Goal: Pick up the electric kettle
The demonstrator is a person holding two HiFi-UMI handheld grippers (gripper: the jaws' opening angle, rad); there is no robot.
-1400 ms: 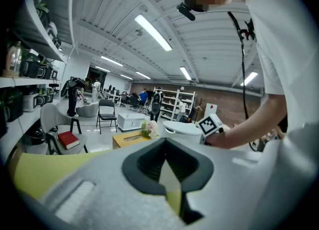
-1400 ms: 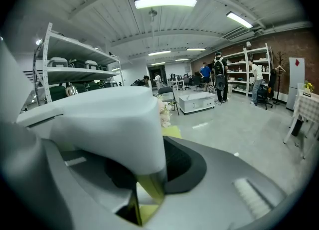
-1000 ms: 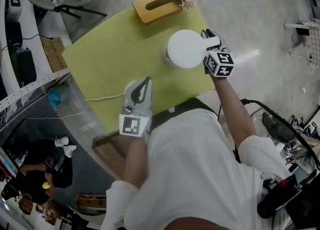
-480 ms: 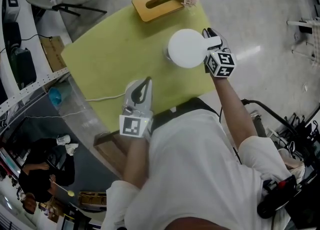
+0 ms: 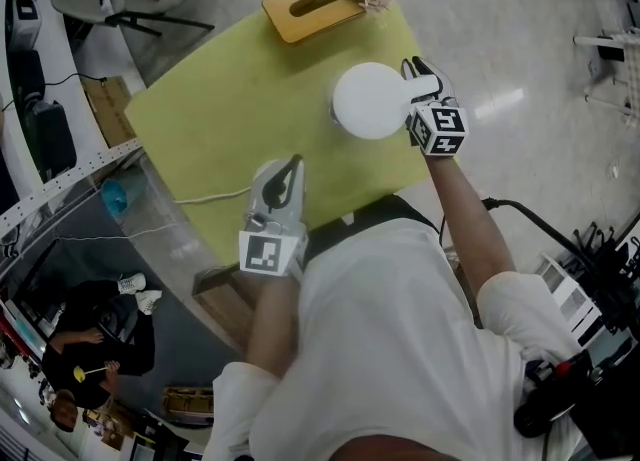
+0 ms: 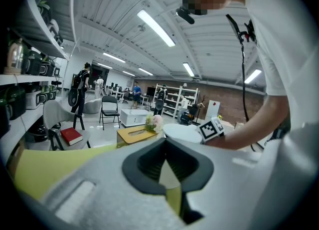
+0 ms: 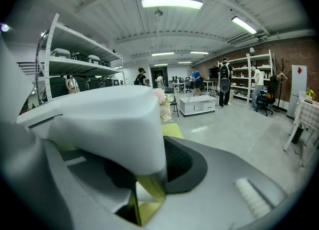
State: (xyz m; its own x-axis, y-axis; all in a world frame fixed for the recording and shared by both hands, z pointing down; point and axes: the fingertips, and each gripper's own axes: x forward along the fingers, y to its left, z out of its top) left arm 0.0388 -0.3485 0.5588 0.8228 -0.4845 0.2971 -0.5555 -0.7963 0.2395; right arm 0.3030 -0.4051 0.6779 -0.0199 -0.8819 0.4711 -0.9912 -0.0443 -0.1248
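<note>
Kettle [image 5: 368, 99] stands near the table [image 5: 230, 109] edge; right gripper [image 5: 418, 71] clamps its handle [image 7: 109, 124] to lift, left gripper [image 5: 290, 164] waits closed, empty.

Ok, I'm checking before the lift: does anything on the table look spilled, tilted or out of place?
Nothing stands out. The electric kettle stands upright on the table with its lid on, no spill shows, and the right gripper grips its handle.
</note>
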